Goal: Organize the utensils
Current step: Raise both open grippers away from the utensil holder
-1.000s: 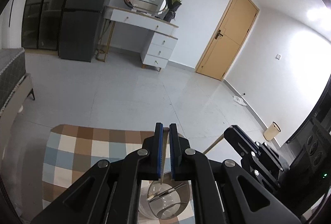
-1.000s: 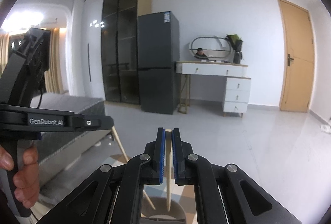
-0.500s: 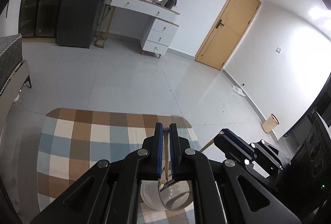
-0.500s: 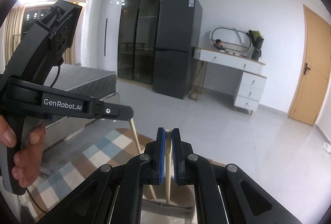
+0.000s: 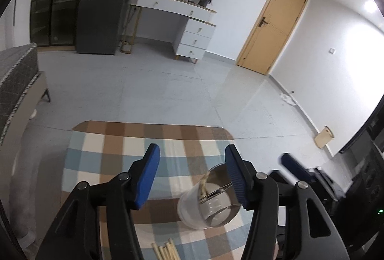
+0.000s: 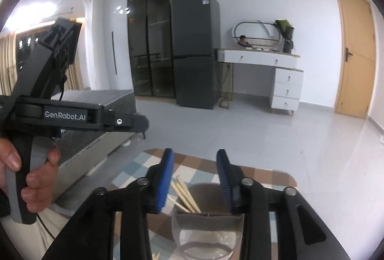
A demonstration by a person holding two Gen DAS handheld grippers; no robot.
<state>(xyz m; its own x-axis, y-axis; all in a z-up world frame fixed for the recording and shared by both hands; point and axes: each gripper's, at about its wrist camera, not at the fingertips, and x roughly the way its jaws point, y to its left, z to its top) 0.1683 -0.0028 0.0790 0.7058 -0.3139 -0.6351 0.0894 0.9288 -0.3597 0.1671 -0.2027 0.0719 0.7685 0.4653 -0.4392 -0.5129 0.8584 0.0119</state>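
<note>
Left gripper [image 5: 192, 171] spread wide, gripping nothing, above checked cloth [image 5: 115, 156]. Right gripper [image 6: 195, 178] likewise spread, empty, over holder [image 6: 208, 219] standing on cloth. Chopsticks [image 6: 186, 195] leaning inside holder's rear compartment, apparently. More chopsticks [image 5: 165, 249] lying flat near edge.

In the left wrist view, the bottom edge cut off a bundle of chopsticks [image 5: 165, 251] on the desk [image 5: 115, 154], and the holder [image 5: 208, 197] was motion-blurred, its right rim hidden behind one of the fingers [image 5: 236, 178]. In the right wrist view, the chopsticks' lower ends sank out of sight behind the holder's divider, its base was cropped, and the left gripper's [image 6: 134, 122] fingertips were hidden.
</note>
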